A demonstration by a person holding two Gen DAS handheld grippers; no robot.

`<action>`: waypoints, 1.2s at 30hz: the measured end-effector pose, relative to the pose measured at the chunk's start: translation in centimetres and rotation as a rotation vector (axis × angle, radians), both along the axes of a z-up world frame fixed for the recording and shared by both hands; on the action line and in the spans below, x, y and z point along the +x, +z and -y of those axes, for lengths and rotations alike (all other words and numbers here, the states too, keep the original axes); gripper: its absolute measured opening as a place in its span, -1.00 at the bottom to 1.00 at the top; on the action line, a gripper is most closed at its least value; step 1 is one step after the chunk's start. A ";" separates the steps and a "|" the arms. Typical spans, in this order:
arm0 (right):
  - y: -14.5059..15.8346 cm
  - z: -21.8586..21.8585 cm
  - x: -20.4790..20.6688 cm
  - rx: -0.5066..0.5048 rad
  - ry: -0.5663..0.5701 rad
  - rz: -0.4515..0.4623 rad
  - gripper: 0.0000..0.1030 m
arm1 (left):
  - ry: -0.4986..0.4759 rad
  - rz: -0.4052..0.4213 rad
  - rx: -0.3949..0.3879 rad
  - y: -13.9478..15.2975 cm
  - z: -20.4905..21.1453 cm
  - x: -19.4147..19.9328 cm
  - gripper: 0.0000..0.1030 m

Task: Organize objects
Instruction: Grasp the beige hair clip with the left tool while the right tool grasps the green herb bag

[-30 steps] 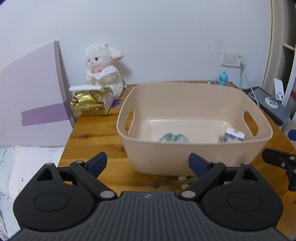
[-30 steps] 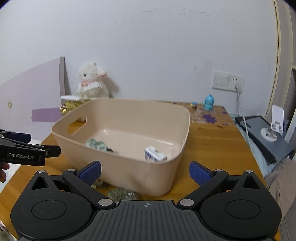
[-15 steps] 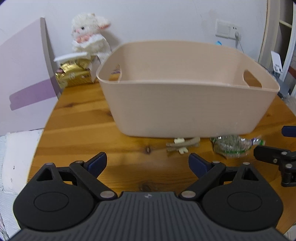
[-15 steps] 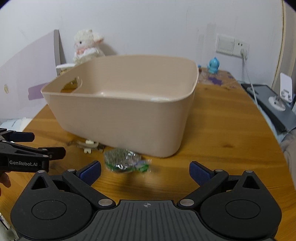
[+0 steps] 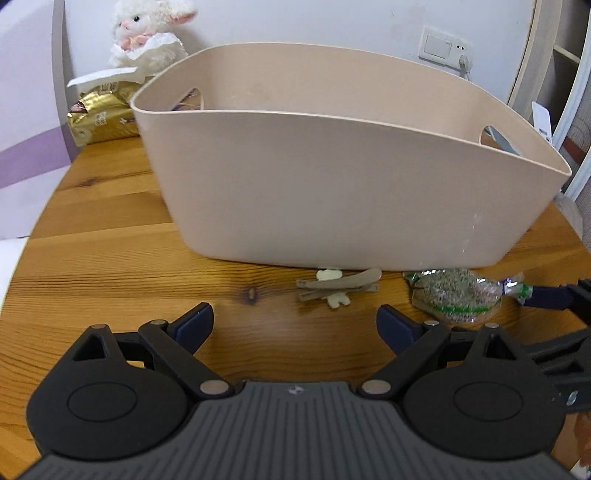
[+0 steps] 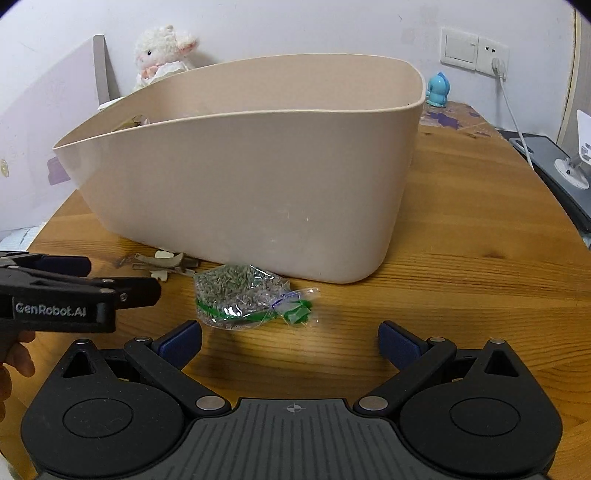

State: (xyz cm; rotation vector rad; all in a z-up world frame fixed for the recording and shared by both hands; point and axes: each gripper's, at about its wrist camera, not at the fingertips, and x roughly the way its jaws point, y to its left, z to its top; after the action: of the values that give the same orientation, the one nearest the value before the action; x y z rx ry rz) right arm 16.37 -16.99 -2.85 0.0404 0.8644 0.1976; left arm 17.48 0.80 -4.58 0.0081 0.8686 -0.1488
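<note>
1. The left gripper [image 5: 294, 324] is hovering low over the wooden table [image 5: 110, 258] at the bottom of the left wrist frame, its jaws spread wide and gripping nothing.
2. The right gripper [image 6: 290, 339] is sitting at the bottom of the right wrist frame, its jaws likewise released and empty.
3. The beige plastic basket [image 5: 332, 184] is filling the centre of both frames, standing upright on the table; its inside is hidden behind the near wall.
4. A beige hair clip [image 5: 340, 286] is lying on the table just in front of the basket's base, right of centre in the left wrist frame.
5. A clear packet of grey-green bits with green trim [image 6: 247, 297] is lying beside the clip, just above the right gripper's left finger in the right wrist frame.
6. A white plush lamb [image 5: 147, 33] is sitting at the upper left, with a gold tissue pack [image 5: 101, 118] below it.
7. A blue figurine [image 6: 437, 88] is standing at the upper right near a wall socket [image 6: 474, 50].
</note>
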 end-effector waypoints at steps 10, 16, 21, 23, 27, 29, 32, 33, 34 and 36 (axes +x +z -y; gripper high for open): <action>-0.1 -0.9 0.2 -0.031 -0.018 0.026 1.00 | 0.010 0.012 0.005 -1.0 1.6 1.4 0.85; 0.0 -1.3 0.6 -0.008 -0.059 0.035 1.00 | 0.053 0.040 0.020 -1.3 1.5 1.8 0.84; 0.4 -2.0 0.3 -0.014 -0.087 0.052 0.74 | 0.077 0.058 0.020 -1.1 0.9 1.6 0.68; 0.5 -2.3 0.0 -0.036 -0.079 0.064 0.58 | 0.070 0.067 0.032 -0.9 0.8 1.5 0.45; 0.6 -2.2 -0.4 -0.036 -0.070 0.067 0.33 | 0.070 0.067 0.027 -0.6 0.2 1.3 0.12; 0.7 -2.0 -0.6 -0.032 -0.071 0.068 0.29 | 0.063 0.060 0.018 -0.6 -0.1 1.1 0.11; 0.9 -1.6 -1.0 -0.029 -0.069 0.071 0.22 | 0.059 0.060 0.021 -0.6 -0.2 0.8 0.11; 0.9 -1.5 -1.1 -0.029 -0.069 0.075 0.20 | 0.059 0.058 0.020 -0.6 -0.2 0.8 0.11; 1.0 -1.4 -1.3 -0.029 -0.068 0.077 0.18 | 0.058 0.057 0.020 -0.6 -0.2 0.7 0.11; 1.3 -1.2 -1.6 -0.029 -0.068 0.082 0.15 | 0.052 0.060 0.017 -0.5 -0.3 0.3 0.08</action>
State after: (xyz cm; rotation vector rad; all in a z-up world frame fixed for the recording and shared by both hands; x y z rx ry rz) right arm 14.77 -15.76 -1.56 0.0345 0.7827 0.1222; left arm 17.78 1.08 -5.07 0.0054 0.8091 -0.0920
